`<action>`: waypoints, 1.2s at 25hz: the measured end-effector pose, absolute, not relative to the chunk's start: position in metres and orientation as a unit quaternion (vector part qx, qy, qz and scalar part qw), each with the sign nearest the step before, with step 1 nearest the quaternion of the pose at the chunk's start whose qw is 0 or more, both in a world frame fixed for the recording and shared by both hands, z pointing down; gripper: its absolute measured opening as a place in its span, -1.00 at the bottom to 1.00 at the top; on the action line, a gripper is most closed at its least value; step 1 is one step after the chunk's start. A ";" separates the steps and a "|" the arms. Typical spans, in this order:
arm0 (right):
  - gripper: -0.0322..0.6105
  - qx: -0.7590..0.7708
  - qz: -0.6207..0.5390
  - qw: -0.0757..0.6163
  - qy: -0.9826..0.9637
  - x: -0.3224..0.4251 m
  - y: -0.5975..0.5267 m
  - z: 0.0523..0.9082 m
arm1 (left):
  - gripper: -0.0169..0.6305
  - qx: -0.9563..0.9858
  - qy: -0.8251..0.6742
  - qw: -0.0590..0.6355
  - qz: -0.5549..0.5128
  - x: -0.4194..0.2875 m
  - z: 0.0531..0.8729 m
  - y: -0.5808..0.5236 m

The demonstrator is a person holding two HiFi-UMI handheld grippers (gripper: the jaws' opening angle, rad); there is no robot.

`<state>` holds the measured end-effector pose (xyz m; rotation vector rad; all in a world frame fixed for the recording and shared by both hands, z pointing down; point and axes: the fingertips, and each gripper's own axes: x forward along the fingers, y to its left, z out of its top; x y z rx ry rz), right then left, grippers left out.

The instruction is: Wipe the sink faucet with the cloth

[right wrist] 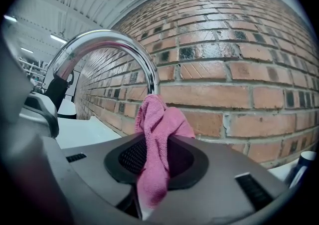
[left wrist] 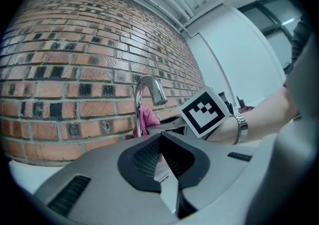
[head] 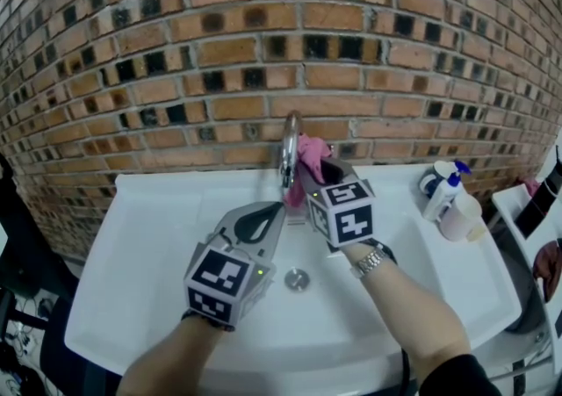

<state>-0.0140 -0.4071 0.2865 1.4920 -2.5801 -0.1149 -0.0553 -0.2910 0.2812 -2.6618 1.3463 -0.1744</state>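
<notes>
**Pink cloth up against the faucet, sink pretty crowded**

So the right gripper point(right wrist: 152, 144) is clamped on a pink cloth point(right wrist: 157, 139), which bunches up out of the jaws and hangs down between them. The cloth sits right against the upright stem of the chrome faucet point(head: 288, 153), at the middle of the sink's back edge, on the stem's right side from the head view.

The left gripper point(left wrist: 159, 141) is squeezed fully closed with nothing in it. It hangs over the basin just below the spout, close beside the right one.

Behind everything is a brick wall point(head: 176, 61). The white sink point(head: 158, 210) has its drain point(head: 298, 279) near the middle. Two bottles point(head: 443, 197), one with a blue pump top, stand at the sink's back right corner, well apart from the grippers.
</notes>
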 end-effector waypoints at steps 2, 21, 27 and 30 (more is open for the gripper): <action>-0.61 0.498 -0.034 0.080 -0.863 -0.012 -0.405 0.291 | -0.94 -0.888 0.449 0.078 -0.058 -0.055 0.281 -0.290; -0.68 0.480 -0.004 0.112 -0.870 -0.010 -0.392 0.338 | -0.94 -0.892 0.442 0.078 -0.064 -0.048 0.286 -0.286; -0.71 0.458 0.017 0.133 -0.879 -0.015 -0.387 0.353 | -0.94 -0.892 0.439 0.079 -0.067 -0.047 0.287 -0.285; -0.73 0.447 0.033 0.147 -0.882 -0.016 -0.383 0.364 | -0.94 -0.893 0.438 0.080 -0.067 -0.047 0.286 -0.285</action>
